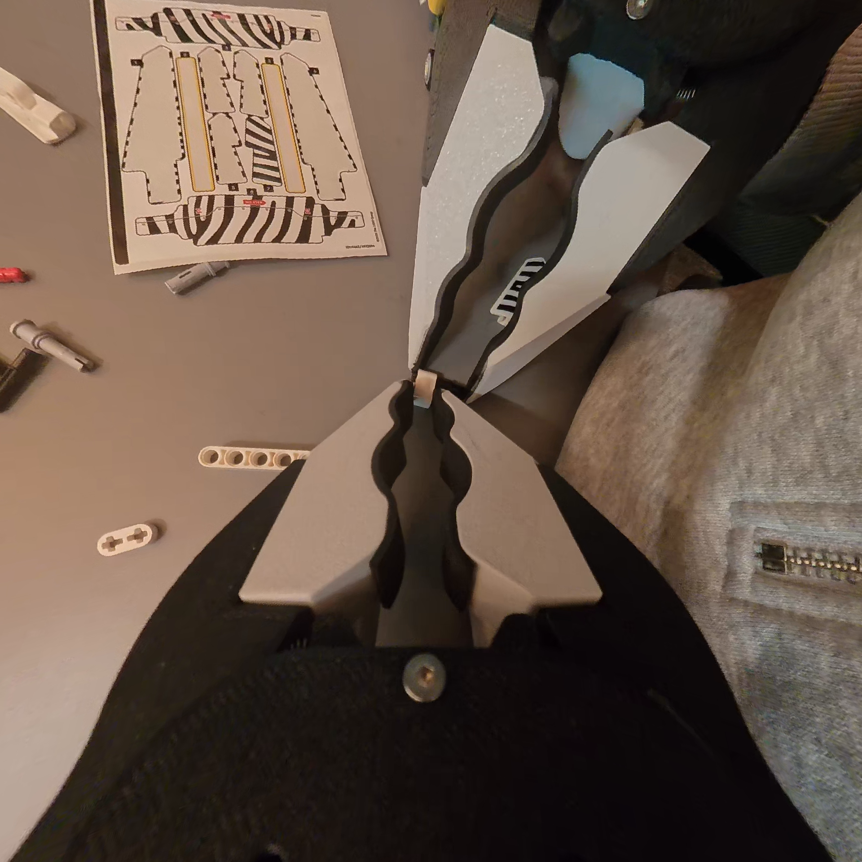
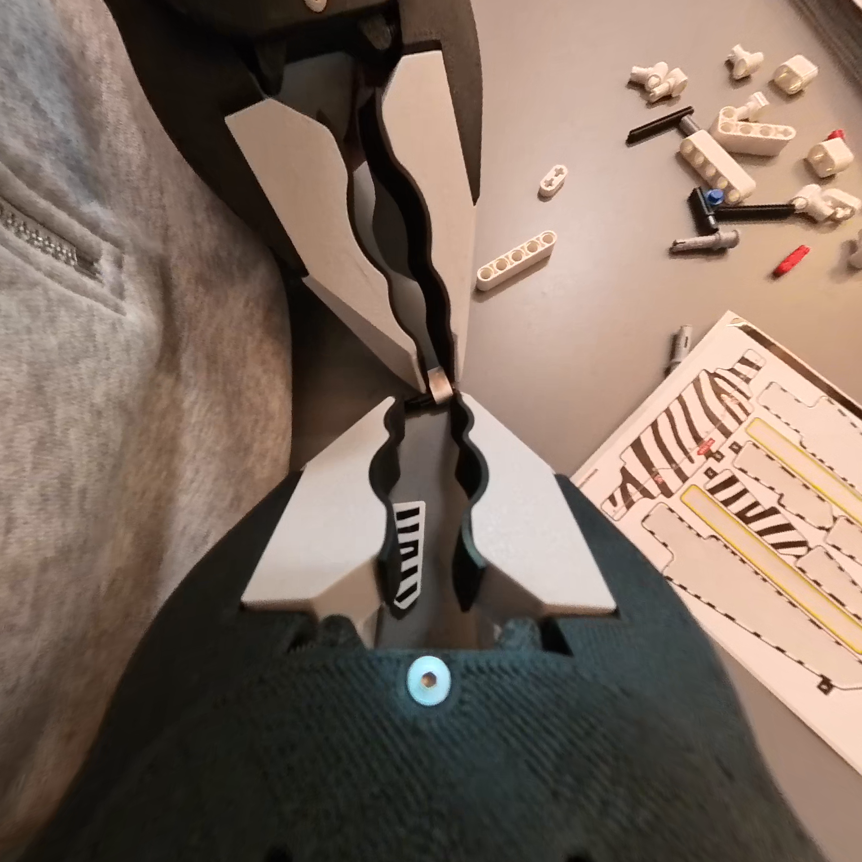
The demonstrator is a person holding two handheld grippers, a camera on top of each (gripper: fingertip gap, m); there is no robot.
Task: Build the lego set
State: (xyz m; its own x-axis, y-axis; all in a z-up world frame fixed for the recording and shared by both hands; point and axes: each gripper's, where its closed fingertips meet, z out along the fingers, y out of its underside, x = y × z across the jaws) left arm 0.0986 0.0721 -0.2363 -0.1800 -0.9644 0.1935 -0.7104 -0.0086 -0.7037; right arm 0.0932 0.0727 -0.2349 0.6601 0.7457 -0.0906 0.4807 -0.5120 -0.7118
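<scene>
My left gripper [image 1: 422,387] is shut on a small white Lego piece [image 1: 425,388] at its fingertips, held above the grey table's near edge. My right gripper [image 2: 427,400] meets it tip to tip, with its jaws nearly closed. A small black pin [image 2: 418,400] sits between the right gripper's tips and touches the white piece [image 2: 441,385]. A zebra-striped sticker [image 2: 408,555] clings to the inner pad of the right gripper's left finger. The sticker also shows in the left wrist view [image 1: 517,291].
A sticker sheet [image 1: 242,135] lies on the table [image 1: 280,350]. A white five-hole beam [image 1: 252,457], a small white link [image 1: 128,536] and grey pins [image 1: 196,277] lie near it. A pile of white parts [image 2: 727,140] is farther off. A person's grey zipped garment [image 1: 746,513] borders the table. The grippers are tip to tip, or close to it.
</scene>
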